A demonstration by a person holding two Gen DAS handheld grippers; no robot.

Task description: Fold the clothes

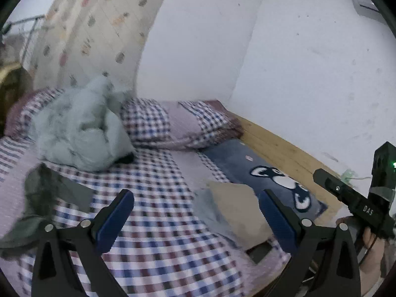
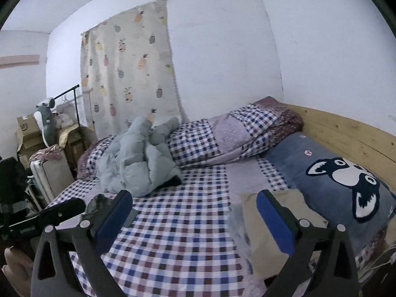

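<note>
I see both tools raised above a bed (image 2: pixel 178 235) covered in a checked sheet. My left gripper (image 1: pixel 196 219) has its jaws spread wide with nothing between them, and my right gripper (image 2: pixel 194 219) is the same, empty. A folded tan garment (image 2: pixel 277 225) lies flat on the sheet beside a blue dog-print blanket (image 2: pixel 334 180). A crumpled pale green jacket (image 2: pixel 138 163) sits farther back, against the checked quilt (image 2: pixel 222 141).

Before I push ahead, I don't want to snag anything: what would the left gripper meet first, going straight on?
Probably the checked bedsheet; nothing lies between the open fingers, though depth is unclear.
</note>
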